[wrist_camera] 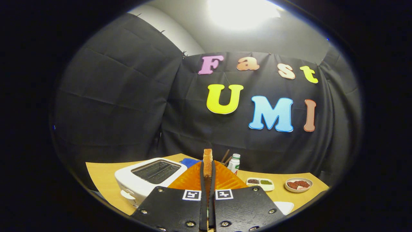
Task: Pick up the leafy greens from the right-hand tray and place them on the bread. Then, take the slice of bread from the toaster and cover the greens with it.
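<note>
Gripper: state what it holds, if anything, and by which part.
The gripper is shut on the slice of bread, held upright and edge-on, both fingers pressing its flat faces low down.

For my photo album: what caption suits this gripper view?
Gripper shut on a bread slice, held upright edge-on beside the toaster.

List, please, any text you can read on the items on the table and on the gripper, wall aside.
Bottle label: too small to read.
Square markers on the gripper, whose fingers are shut on the bread slice: coded patterns, no words.
Toaster: no legible marking.
</note>
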Demonstrator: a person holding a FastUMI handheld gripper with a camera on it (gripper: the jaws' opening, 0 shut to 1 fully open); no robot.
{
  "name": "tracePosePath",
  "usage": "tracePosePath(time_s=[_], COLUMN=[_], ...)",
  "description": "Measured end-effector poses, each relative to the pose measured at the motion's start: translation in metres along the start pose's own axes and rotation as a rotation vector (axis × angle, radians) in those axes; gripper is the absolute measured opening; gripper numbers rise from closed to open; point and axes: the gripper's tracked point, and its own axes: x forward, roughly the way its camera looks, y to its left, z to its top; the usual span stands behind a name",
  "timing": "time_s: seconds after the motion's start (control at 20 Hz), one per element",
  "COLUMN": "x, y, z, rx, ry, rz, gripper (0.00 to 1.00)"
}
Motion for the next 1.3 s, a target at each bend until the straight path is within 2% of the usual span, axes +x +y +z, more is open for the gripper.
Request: tracePosePath(time_s=[0.55,0.95,1.3], x=[0.02,0.038,0.057], y=[-0.04,-0.055,-0.034], z=[-0.047,-0.077,-0.097], rx=[0.08,0.208,0.313], ry=[0.107,0.148,0.171], rz=[-0.035,-0.031,0.043], gripper=[0.02,0.02,0.02])
